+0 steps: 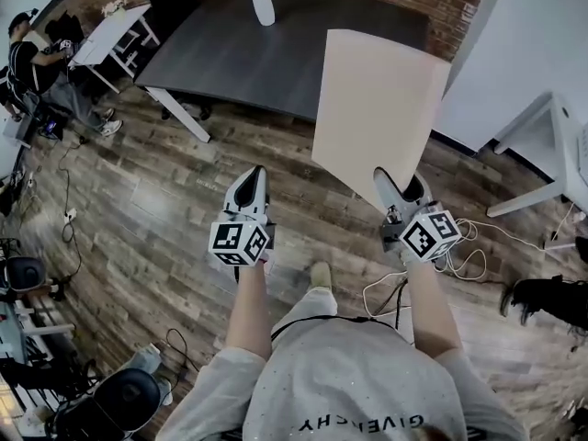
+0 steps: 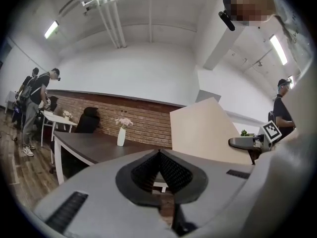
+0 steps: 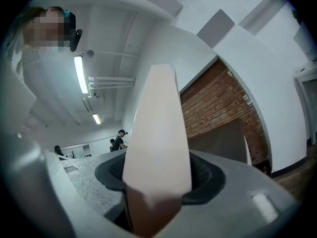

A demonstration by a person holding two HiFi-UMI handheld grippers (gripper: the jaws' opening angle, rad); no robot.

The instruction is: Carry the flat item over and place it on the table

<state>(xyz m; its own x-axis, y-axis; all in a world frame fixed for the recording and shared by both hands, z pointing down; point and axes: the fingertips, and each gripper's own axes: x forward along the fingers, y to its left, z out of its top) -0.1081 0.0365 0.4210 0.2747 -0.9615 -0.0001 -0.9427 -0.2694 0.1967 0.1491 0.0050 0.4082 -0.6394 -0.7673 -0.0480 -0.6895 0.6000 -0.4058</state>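
A beige flat board (image 1: 378, 108) stands upright in the air, gripped at its lower corner by my right gripper (image 1: 401, 194). In the right gripper view the board (image 3: 157, 138) rises edge-on from between the jaws, which are shut on it. My left gripper (image 1: 248, 188) hangs to the board's left over the wooden floor, shut and empty; in its own view the jaws meet at a point (image 2: 159, 154) and the board (image 2: 205, 129) shows to the right. The dark grey table (image 1: 266, 49) lies ahead, past the board.
A white vase with flowers (image 1: 263, 5) stands at the table's far side. A white desk (image 1: 108, 33) with a seated person (image 1: 32, 67) is at the far left. White table legs (image 1: 533, 168) and loose cables (image 1: 464, 255) sit on the floor at right. A brick wall backs the table.
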